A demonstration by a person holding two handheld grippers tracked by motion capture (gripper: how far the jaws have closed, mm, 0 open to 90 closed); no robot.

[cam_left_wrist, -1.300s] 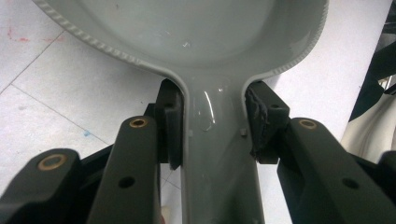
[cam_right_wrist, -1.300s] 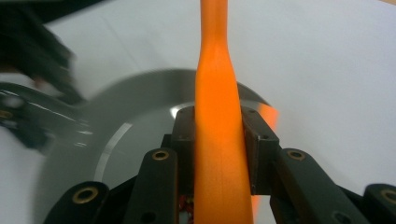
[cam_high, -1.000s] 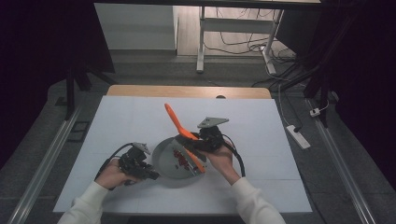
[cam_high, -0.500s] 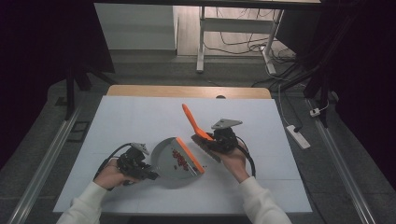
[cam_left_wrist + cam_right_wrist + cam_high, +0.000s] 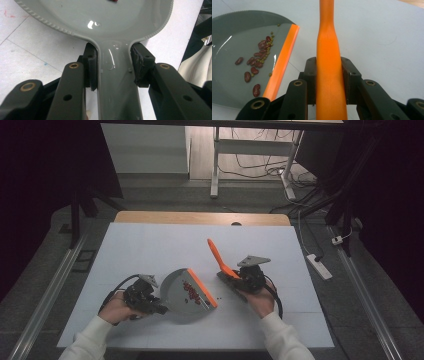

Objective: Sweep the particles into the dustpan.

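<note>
On the white worktop (image 5: 150, 245), toward its six-o'clock edge in the high view, lies a grey dustpan (image 5: 182, 295) with an orange lip (image 5: 202, 291) facing three o'clock; its handle runs back toward nine o'clock into the left tool (image 5: 155, 307), whose pads clamp both sides of that grey handle (image 5: 116, 82) in the left gripper view; at three o'clock of the pan, apart from it, the right tool (image 5: 235, 277) grips an orange brush handle (image 5: 218, 255), which slants up toward eleven o'clock; the right gripper view shows both pads pressed against that orange handle (image 5: 329, 72); inside the pan, near the lip, sits a small heap of dark red beans (image 5: 255, 61) mixed with tiny green ones (image 5: 265, 58); a few dark specks (image 5: 220, 296) lie on the worktop between the lip and the right tool.
</note>
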